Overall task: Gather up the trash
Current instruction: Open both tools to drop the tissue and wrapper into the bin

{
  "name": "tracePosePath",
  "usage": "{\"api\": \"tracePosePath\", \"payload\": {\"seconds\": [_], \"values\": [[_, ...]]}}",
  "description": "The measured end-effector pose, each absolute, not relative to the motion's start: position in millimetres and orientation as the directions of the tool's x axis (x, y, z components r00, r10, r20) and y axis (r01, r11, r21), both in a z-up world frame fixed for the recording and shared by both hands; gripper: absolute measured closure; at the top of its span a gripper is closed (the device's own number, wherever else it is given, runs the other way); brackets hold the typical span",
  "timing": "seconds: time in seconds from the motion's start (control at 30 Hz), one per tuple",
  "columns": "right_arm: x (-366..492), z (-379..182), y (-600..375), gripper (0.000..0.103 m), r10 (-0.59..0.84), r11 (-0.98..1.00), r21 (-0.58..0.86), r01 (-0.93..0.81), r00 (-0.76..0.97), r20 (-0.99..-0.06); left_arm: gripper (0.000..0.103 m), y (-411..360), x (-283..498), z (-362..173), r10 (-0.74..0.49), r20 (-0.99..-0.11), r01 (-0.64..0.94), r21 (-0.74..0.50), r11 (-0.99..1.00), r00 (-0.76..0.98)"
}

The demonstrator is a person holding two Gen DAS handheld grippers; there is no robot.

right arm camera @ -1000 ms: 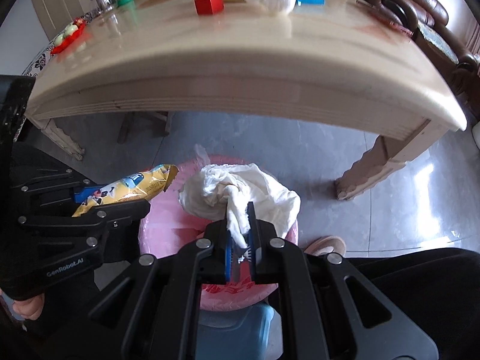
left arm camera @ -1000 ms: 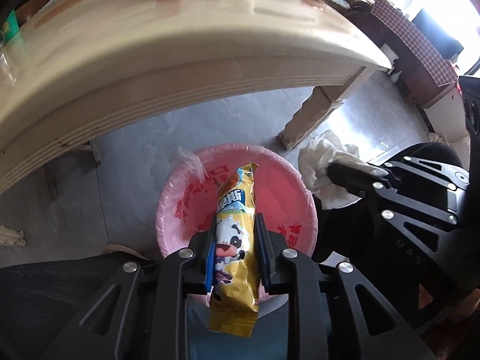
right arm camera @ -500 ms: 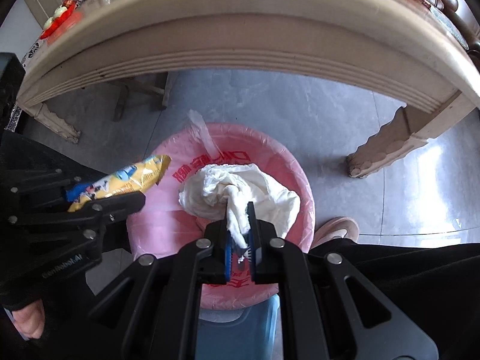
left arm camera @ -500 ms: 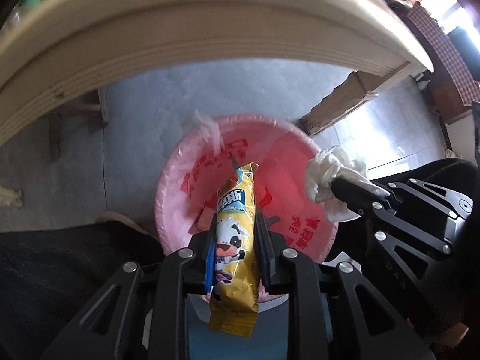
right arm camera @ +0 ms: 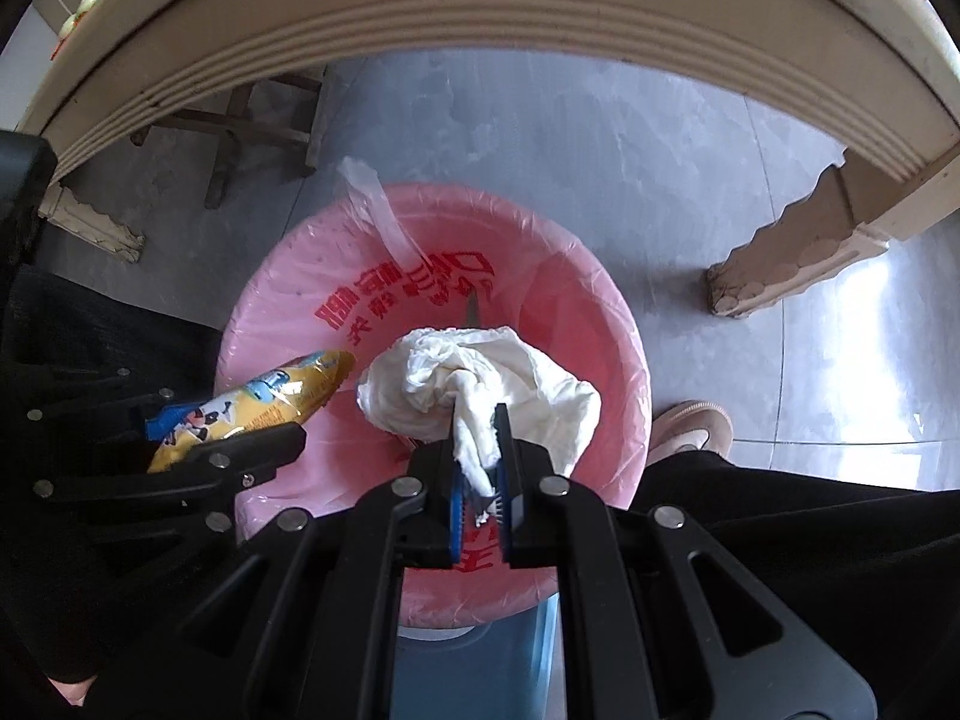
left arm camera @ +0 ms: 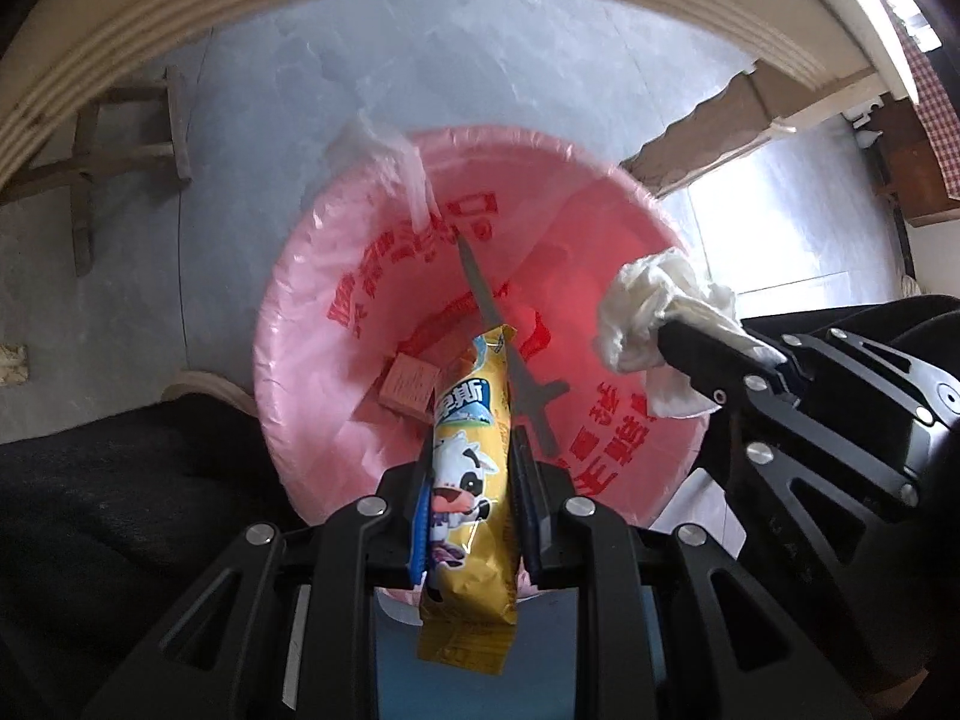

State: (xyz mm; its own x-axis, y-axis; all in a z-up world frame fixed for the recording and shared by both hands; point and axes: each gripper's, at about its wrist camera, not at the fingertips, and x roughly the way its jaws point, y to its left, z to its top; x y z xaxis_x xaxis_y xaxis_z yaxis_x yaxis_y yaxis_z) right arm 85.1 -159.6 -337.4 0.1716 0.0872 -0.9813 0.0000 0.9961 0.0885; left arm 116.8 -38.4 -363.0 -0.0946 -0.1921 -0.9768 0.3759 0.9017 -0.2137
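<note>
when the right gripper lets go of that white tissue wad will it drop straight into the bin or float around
Probably drifts a little: the tissue wad looks crumpled, airy and light. It hangs limp around the right gripper, so it is floppy and may cling briefly to the pads. It hangs above the pink-lined bin, so it should land inside.

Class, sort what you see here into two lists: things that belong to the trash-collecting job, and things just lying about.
Job:
- wrapper, in the left gripper
- tissue, in the right gripper
- bin
- box and knife, already in the bin

Lying about:
- table
- stool
- shoe
</note>
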Motion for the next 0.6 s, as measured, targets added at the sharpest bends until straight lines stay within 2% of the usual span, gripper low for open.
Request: {"api": "tracePosePath", "payload": {"seconds": [0.23,0.37,0.53,0.6], "values": [[87,-348,-155,0.094,0.101,0.995,0.099,-0.016,0.141,-0.985,0.080,-38,123,-379,-0.187,-0.972,0.348,-0.225,0.910,-0.141],[87,-349,-151,0.094,0.109,0.994,0.106,-0.027,0.137,-0.985,0.074,-36,126,-383,-0.186,-0.969,0.334,-0.231,0.914,-0.161],[87,-348,-154,0.083,0.101,0.995,0.100,-0.013,0.140,-0.985,0.063,-35,127,-381,-0.160,-0.976,0.340,-0.201,0.919,-0.146],[88,-348,-158,0.071,0.105,0.994,0.107,0.008,0.140,-0.985,0.061,-33,128,-383,-0.152,-0.977,0.326,-0.193,0.925,-0.147]]}}
